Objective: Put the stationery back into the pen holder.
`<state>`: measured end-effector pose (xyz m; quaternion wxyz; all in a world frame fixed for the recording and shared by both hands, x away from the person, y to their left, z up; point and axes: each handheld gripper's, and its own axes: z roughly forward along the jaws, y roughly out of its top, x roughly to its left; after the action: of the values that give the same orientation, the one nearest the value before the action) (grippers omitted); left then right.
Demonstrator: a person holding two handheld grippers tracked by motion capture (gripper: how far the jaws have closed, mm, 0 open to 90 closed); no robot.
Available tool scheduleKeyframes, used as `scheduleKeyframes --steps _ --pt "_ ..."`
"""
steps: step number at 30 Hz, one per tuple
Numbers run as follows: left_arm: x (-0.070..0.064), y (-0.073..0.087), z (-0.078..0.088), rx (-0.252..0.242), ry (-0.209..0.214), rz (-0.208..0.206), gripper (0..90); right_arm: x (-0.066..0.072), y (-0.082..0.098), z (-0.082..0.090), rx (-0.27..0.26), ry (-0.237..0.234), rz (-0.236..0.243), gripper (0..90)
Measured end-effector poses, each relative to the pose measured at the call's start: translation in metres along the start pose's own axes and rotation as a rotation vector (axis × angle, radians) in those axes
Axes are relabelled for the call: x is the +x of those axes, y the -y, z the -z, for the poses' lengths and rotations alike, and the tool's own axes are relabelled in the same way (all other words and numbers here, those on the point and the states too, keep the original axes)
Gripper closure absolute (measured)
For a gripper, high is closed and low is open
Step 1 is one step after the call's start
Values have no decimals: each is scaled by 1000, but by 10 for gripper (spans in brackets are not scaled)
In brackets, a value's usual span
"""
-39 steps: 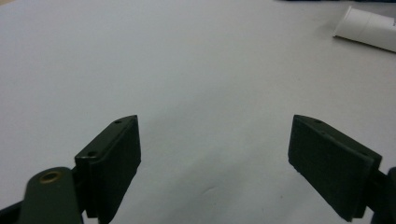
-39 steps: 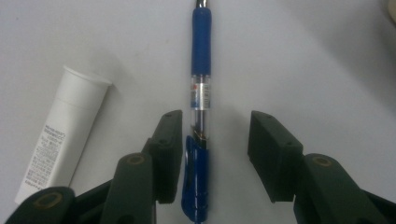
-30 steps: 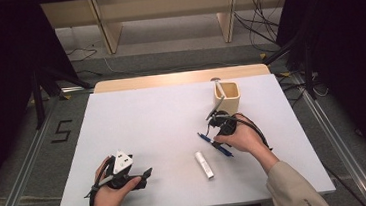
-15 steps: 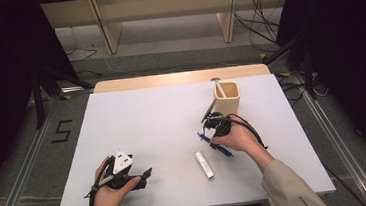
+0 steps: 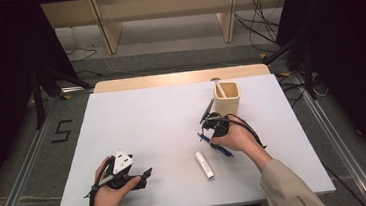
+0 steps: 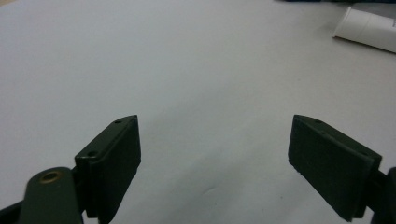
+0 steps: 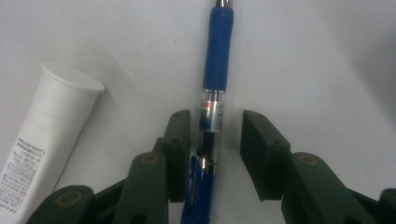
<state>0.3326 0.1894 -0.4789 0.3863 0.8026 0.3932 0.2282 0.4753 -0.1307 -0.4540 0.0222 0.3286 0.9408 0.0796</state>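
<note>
High view: white table (image 5: 147, 121), dark room.

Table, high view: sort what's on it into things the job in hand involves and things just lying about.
In the job:
- blue pen, lying on the table between the jaws of the right claw, which have just been closing but don't grip it yet
- right claw

Lying about:
- white tube
- tan cup with a stick in it
- left claw, open, resting apart

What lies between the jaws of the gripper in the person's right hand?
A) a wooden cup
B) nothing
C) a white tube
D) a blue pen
D: in the right gripper view a blue pen lies on the table between the right gripper, whose jaws have just been closing around it.
</note>
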Motion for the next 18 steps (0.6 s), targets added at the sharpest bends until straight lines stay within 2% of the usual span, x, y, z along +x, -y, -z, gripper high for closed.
scheduleKeyframes --steps 18 --pt "0 0 0 -1 -1 -2 169 3 -5 -2 24 20 9 677"
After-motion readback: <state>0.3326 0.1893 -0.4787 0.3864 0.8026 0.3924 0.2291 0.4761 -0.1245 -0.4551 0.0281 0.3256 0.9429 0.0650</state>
